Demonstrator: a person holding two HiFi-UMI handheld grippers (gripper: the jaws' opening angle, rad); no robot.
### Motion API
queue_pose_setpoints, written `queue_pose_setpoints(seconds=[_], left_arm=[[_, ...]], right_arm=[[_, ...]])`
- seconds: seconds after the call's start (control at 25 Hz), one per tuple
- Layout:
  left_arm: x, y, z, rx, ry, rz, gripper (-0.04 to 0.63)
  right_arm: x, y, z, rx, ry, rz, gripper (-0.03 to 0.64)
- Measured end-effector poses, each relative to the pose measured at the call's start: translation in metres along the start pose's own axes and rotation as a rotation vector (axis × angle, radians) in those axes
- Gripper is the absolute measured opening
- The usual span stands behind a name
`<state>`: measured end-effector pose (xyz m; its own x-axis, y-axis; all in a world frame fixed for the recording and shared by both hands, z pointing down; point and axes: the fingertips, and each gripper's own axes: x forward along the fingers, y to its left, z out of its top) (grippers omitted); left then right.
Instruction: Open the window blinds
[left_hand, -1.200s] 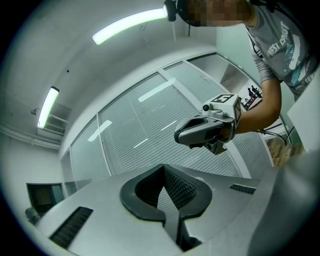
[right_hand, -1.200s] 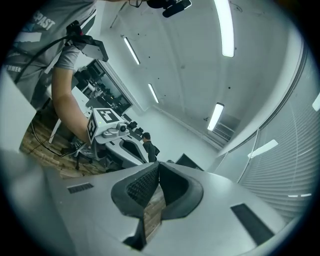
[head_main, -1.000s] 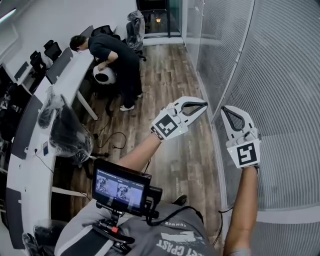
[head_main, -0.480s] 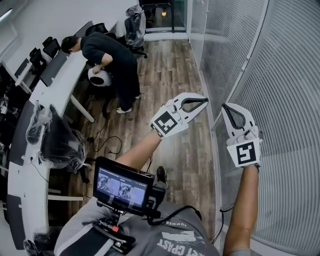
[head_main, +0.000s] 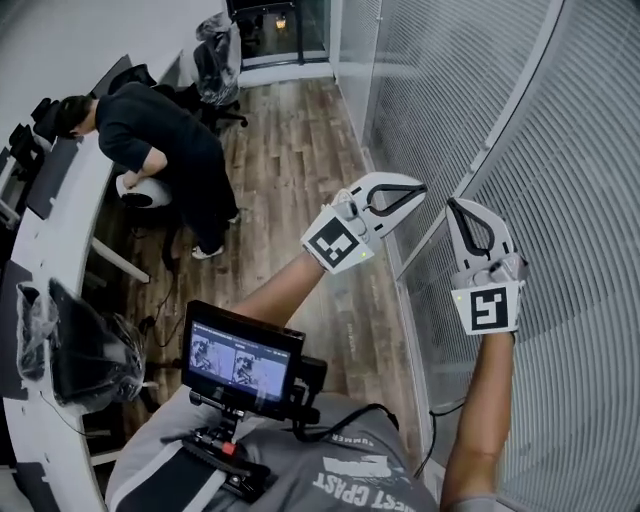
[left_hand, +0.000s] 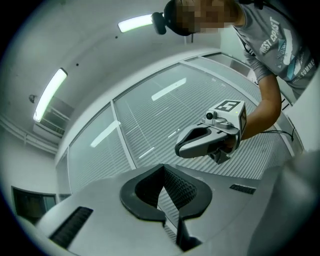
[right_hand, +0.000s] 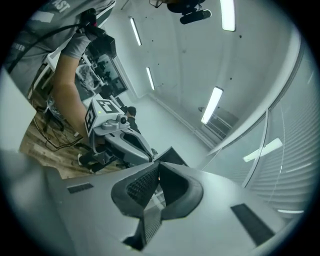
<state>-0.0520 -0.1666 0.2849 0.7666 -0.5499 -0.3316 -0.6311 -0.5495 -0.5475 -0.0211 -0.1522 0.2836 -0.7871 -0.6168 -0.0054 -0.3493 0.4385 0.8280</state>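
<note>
Closed white slatted window blinds (head_main: 560, 150) run along the glass wall on the right, with a pale frame post (head_main: 505, 115) between panels. My left gripper (head_main: 418, 188) is raised in front of them, shut and empty, its tip pointing at the blinds. Just to its right, my right gripper (head_main: 453, 204) is also held up, shut and holding nothing, close to the slats. In the left gripper view the closed jaw tips (left_hand: 162, 168) face the blinds (left_hand: 150, 120), and the right gripper (left_hand: 210, 136) hangs beside them. In the right gripper view the shut tips (right_hand: 159, 164) have the left gripper (right_hand: 120, 136) behind them.
A person in dark clothes (head_main: 150, 150) bends over a long white desk (head_main: 45, 290) at the left. Plastic-wrapped chairs (head_main: 85, 350) stand by the desk. A small monitor rig (head_main: 240, 360) hangs at my chest. Wood floor (head_main: 290, 150) runs between desk and blinds.
I have walked forward along the wall; the blinds now fill more of the right side and the person at the desk has slid left. Both grippers stay raised and shut.
</note>
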Motion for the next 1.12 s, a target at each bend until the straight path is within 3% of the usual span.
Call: queue_pose_setpoints(seconds=[0.2, 0.4, 0.52, 0.64, 0.76, 1.0, 1.12], left_arm=[[0.03, 0.047, -0.067, -0.004, 0.002, -0.028, 0.002], [0.085, 0.077, -0.139, -0.069, 0.03, -0.035, 0.002], [0.124, 0.104, -0.178, -0.041, 0.053, -0.045, 0.002], [0.161, 0.102, -0.205, -0.041, 0.075, -0.06, 0.002], [0.196, 0.097, -0.233, 0.008, 0.105, -0.095, 0.002], [0.264, 0.076, -0.321, 0.037, 0.195, -0.171, 0.008], [0.282, 0.061, -0.348, 0.063, 0.204, -0.203, 0.103]], right_arm=[[0.059, -0.014, -0.057, 0.027, 0.049, 0.006, 0.003], [0.096, -0.045, -0.129, 0.055, 0.06, -0.008, 0.003], [0.126, -0.069, -0.171, 0.051, 0.055, -0.016, 0.003], [0.128, -0.087, -0.207, 0.066, 0.047, -0.035, 0.003], [0.13, -0.099, -0.239, 0.096, 0.062, -0.058, 0.003], [0.137, -0.099, -0.281, 0.14, 0.127, -0.033, 0.003], [0.137, -0.092, -0.295, 0.152, 0.162, -0.045, 0.004]])
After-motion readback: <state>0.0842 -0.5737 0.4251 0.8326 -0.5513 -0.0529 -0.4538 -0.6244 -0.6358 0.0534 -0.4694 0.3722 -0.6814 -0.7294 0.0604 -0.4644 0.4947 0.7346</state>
